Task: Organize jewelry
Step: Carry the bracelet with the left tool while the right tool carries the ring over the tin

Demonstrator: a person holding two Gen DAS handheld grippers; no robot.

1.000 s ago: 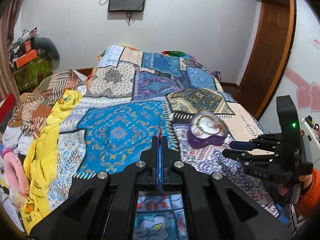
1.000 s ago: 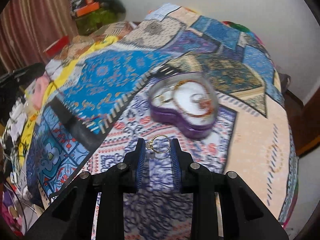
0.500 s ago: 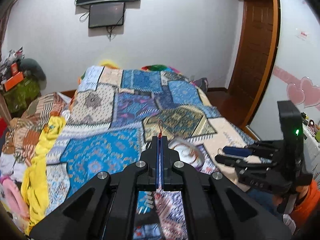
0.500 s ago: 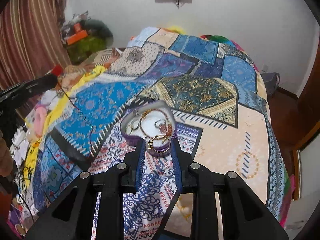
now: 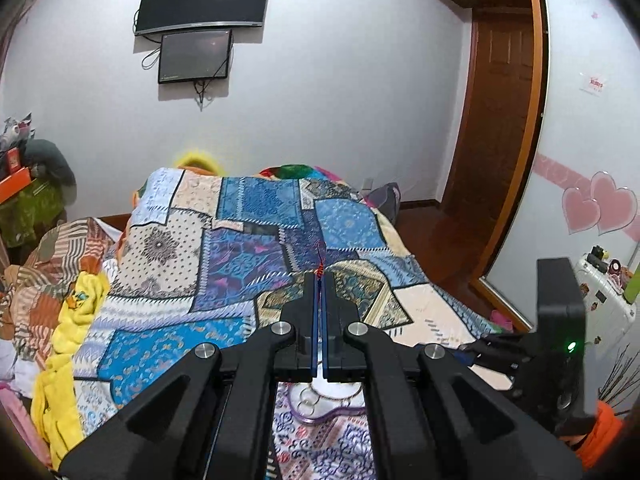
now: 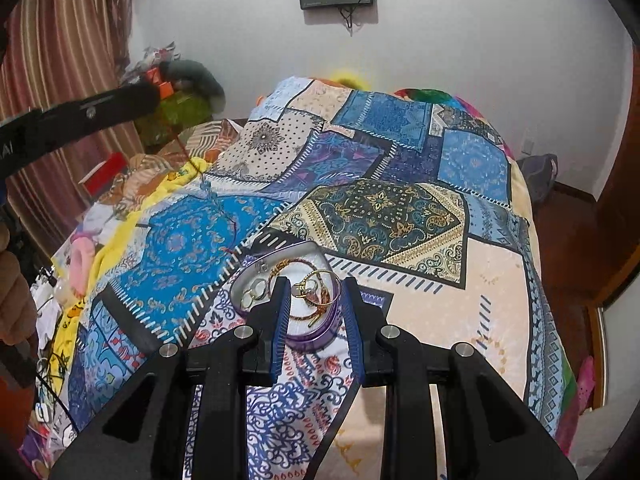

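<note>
A purple heart-shaped jewelry box [image 6: 298, 334] lies open on the patchwork bedspread [image 6: 400, 208], with rings and a bangle inside; it also shows in the left wrist view [image 5: 332, 410] under the fingers. My right gripper [image 6: 314, 292] holds a gold ring [image 6: 316, 288] between its pads, just above the box. My left gripper [image 5: 319, 280] is shut on a thin red cord [image 5: 319, 264] whose chain [image 6: 212, 196] hangs down over the bed, left of the box.
A yellow cloth [image 5: 68, 340] and piled clothes lie along the bed's left side. Two screens [image 5: 196, 56] hang on the far wall. A wooden door [image 5: 500, 140] stands at right. A white cabinet [image 5: 604, 300] with small items is at far right.
Both grippers rose and tilted up; the box moved from ahead to under the fingers. The right gripper carried the ring over the box. The left stayed shut on the cord.
</note>
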